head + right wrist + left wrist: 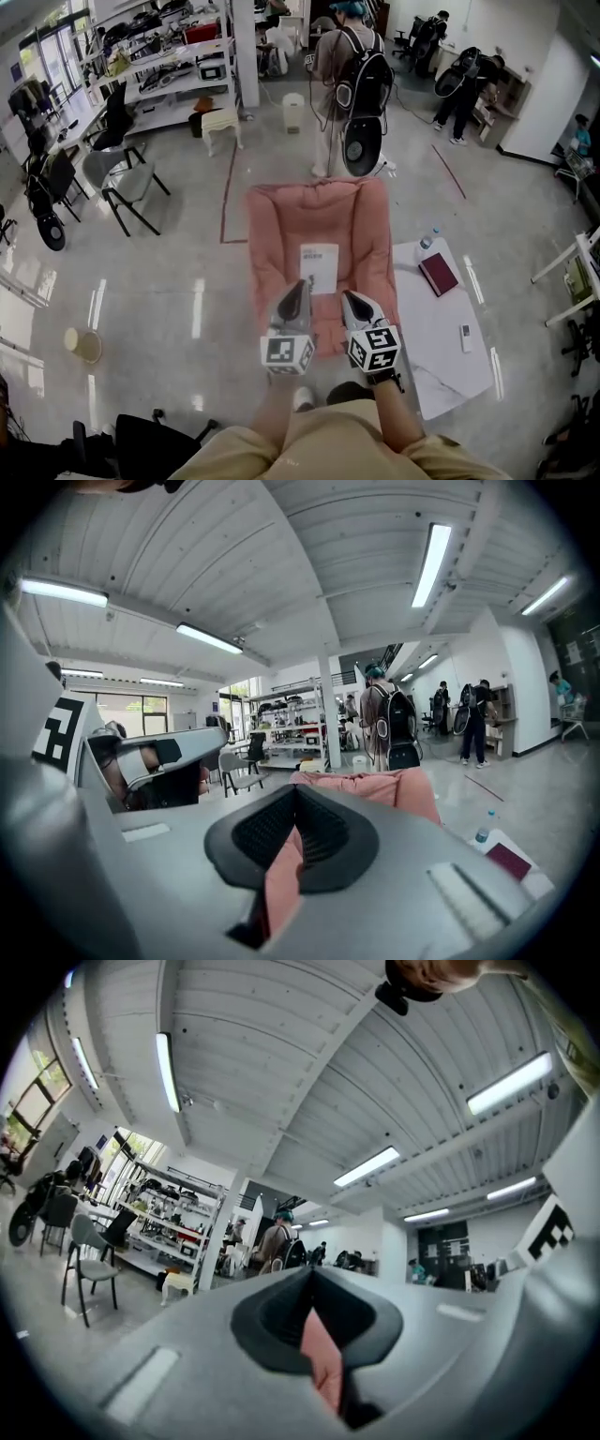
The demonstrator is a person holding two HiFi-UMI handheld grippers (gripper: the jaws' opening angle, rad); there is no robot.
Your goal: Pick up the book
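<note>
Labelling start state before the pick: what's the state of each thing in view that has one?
left hand-held gripper: shut, empty, over the pink seat
right hand-held gripper: shut, empty, over the pink seat
white book: closed, flat on the pink seat, not held
dark red book: closed, flat on the white table
bottle: upright on the white table

The left claw [312,1276] points roughly level across a large room, jaws pressed together, its dark pads [279,1321] meeting at the tip; a strip of pink surface [324,1365] shows through the slot below them; beyond stand a person with a backpack [277,1244], a white pillar [212,1241], loaded shelving [169,1213] and a grey chair [86,1258]; strip lights [167,1071] line the ribbed ceiling [281,1082].
</note>
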